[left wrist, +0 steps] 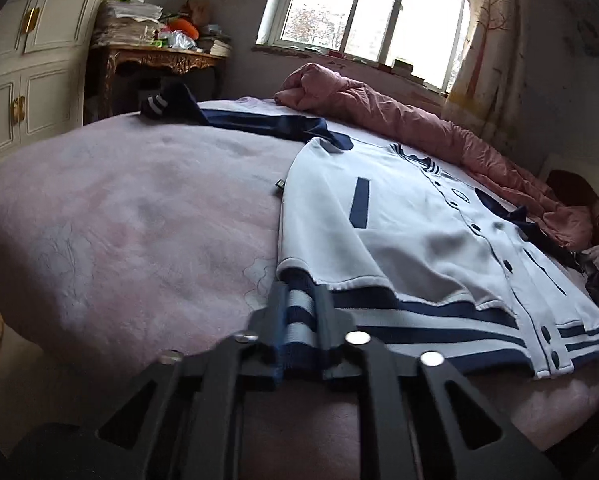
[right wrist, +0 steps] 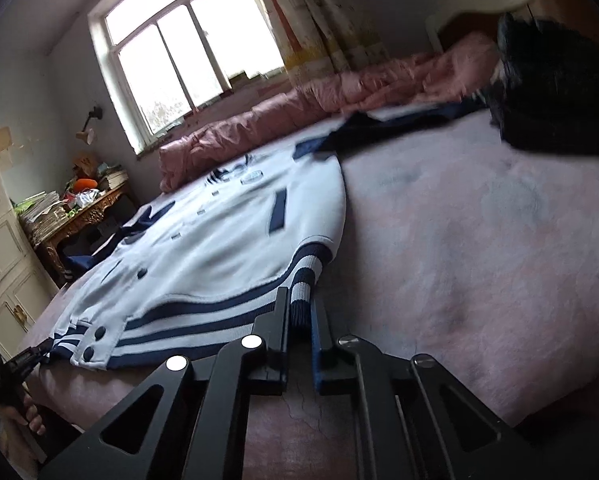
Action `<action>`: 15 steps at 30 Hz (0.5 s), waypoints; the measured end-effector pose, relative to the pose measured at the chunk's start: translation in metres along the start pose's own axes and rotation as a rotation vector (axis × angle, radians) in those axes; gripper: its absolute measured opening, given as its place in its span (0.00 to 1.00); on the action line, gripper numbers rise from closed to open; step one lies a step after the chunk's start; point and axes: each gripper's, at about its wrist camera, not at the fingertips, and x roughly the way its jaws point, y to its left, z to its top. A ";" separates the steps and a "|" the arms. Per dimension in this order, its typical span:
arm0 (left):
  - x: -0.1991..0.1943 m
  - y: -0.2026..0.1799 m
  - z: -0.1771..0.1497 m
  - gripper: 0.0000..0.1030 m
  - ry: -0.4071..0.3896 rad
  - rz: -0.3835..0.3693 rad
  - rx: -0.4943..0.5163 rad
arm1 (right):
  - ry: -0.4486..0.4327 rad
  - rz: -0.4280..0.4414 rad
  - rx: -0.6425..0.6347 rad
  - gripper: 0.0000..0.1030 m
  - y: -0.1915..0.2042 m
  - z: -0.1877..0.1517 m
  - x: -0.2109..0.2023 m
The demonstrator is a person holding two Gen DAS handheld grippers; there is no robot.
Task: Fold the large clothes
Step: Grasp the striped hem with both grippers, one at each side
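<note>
A white jacket [left wrist: 419, 232] with navy stripes and buttons lies flat, front up, on the pink bed [left wrist: 139, 220]. Its navy sleeves stretch out to both sides. My left gripper [left wrist: 300, 294] is shut on the left corner of the striped hem rib, at the near edge of the bed. In the right wrist view the jacket [right wrist: 219, 240] spreads to the left. My right gripper [right wrist: 302, 298] is shut on the hem's right corner, with the rib pinched between its fingers. The left gripper [right wrist: 39, 354] also shows there at the hem's far corner, held by a hand [right wrist: 29, 416].
A rolled pink quilt [left wrist: 439, 128] lies along the window side of the bed. A dark garment [right wrist: 559, 92] sits near the headboard. A carved wooden desk [left wrist: 159, 60] piled with papers and a cream cabinet [left wrist: 31, 60] stand beyond the bed's left end.
</note>
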 end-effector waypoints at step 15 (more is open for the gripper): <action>0.082 -0.080 0.131 0.05 -0.092 0.192 0.281 | -0.085 -0.172 -0.216 0.06 0.059 0.125 0.072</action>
